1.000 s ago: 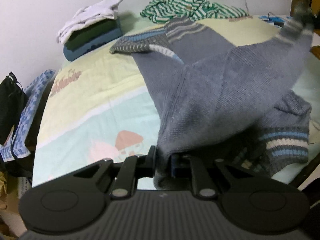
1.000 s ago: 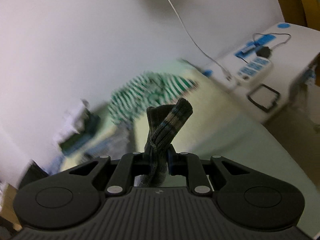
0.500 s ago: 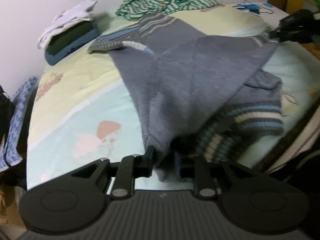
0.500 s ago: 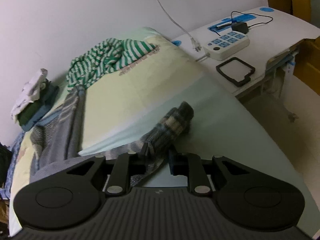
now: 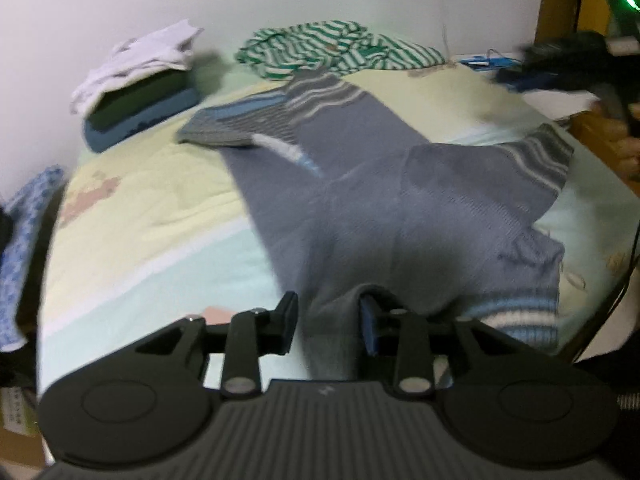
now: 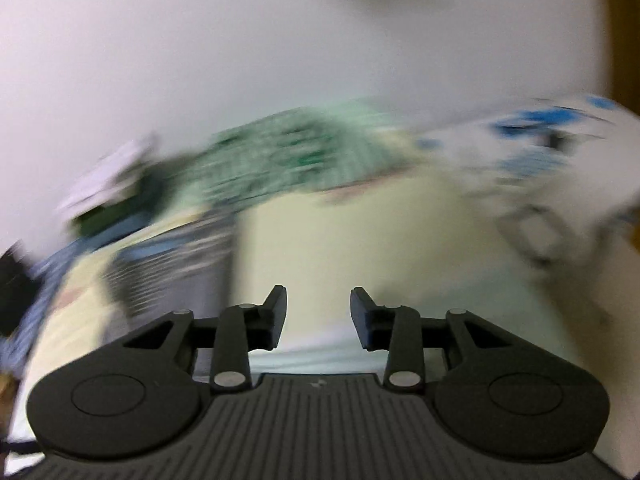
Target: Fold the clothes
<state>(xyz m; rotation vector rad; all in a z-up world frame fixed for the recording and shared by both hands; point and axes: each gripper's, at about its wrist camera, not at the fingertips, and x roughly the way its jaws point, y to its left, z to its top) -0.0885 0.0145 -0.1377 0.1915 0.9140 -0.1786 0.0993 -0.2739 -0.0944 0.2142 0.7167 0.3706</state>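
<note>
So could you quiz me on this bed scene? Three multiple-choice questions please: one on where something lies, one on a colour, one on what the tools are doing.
1. Where does the green and white striped garment lie?
A. at the far end of the bed, near the wall
B. on the floor
C. on top of the folded stack

2. What is the main colour of the sweater spread on the bed?
A. red
B. grey
C. yellow

3. What is between the fingers of the right tool?
A. a sweater sleeve
B. a sock
C. nothing

Answers:
1. A: it sits bunched beyond the sweater, next to the wall.
2. B: its body is grey, with blue and white stripes at the edges.
3. C: its jaws stand apart with only bedding seen beyond, while sweater fabric fills the left tool.
</note>
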